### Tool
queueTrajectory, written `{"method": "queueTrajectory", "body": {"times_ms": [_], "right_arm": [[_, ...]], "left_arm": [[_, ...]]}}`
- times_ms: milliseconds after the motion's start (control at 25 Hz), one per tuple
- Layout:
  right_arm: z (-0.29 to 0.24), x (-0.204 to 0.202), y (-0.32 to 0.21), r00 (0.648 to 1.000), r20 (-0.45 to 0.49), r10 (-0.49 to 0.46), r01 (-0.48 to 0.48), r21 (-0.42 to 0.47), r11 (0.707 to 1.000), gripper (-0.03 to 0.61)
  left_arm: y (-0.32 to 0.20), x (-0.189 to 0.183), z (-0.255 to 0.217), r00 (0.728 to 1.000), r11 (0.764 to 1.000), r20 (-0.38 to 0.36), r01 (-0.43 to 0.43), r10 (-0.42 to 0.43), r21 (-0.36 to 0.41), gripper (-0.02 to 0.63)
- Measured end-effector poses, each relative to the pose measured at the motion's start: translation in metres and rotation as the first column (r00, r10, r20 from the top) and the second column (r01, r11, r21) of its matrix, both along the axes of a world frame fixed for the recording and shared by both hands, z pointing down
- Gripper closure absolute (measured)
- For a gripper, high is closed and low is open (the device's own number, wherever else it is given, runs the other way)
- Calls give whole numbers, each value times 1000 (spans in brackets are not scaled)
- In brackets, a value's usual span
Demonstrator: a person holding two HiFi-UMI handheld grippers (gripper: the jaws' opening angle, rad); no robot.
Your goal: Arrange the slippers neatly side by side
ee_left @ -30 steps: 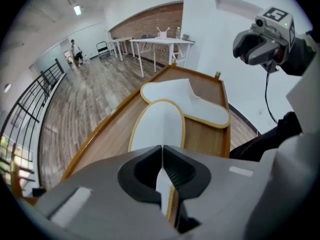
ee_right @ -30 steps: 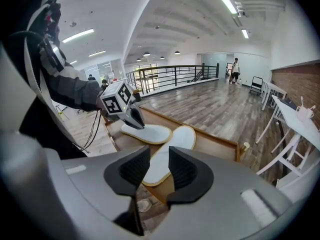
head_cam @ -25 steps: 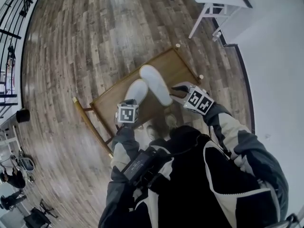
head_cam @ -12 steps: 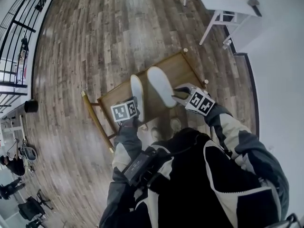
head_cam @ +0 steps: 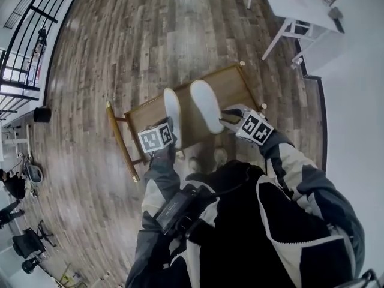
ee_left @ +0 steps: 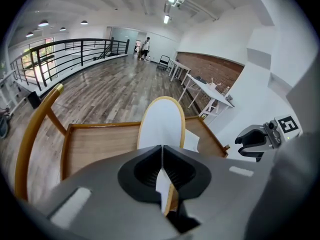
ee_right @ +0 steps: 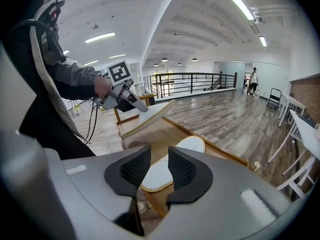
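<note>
Holding, head view: left gripper has held slipper tipped on edge over the bench middle, probably to lay it parallel to flat slipper by the near edge | left gripper view: fingers clamped on its rim | right gripper view: right gripper fingers apart, empty, poised at the flat slipper's heel.

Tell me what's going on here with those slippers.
A person is lining up two white slippers on a wooden rack. The left gripper is shut on the near end of one slipper, holding it raised and tipped on its edge above the rack. The other slipper lies flat on the rack. The right gripper is at its near end with jaws apart, not gripping it. The pair is not yet flat side by side.
</note>
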State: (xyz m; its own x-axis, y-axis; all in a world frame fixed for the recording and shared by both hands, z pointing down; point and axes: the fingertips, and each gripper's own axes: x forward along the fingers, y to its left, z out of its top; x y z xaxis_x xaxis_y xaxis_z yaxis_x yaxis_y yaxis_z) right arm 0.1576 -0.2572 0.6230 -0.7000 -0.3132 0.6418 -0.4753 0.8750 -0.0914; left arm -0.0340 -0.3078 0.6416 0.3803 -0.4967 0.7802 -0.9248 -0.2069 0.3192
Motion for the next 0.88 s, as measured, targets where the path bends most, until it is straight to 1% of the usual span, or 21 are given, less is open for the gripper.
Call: {"method": "queueTrajectory", "body": {"times_ms": [240, 480, 560, 680, 880], "right_arm": [[0, -1, 3, 999, -19, -32, 32, 5, 999, 465], [2, 18, 17, 997, -72, -41, 42, 11, 999, 466], [6, 28, 22, 996, -87, -35, 36, 2, 999, 466], [10, 38, 25, 995, -100, -23, 23, -7, 1000, 466], [13, 43, 27, 994, -106, -10, 7, -31, 1000, 466]], "left_arm": [[1, -9, 25, 996, 996, -4, 91, -91, -17, 584], [-15, -1, 69, 984, 983, -21, 175, -177, -56, 583], [-18, 4, 81, 984, 982, -14, 178, -180, -69, 583], [-21, 8, 96, 986, 983, 16, 165, -164, -77, 583], [-26, 9, 111, 988, 985, 51, 151, -147, -88, 583]]}}
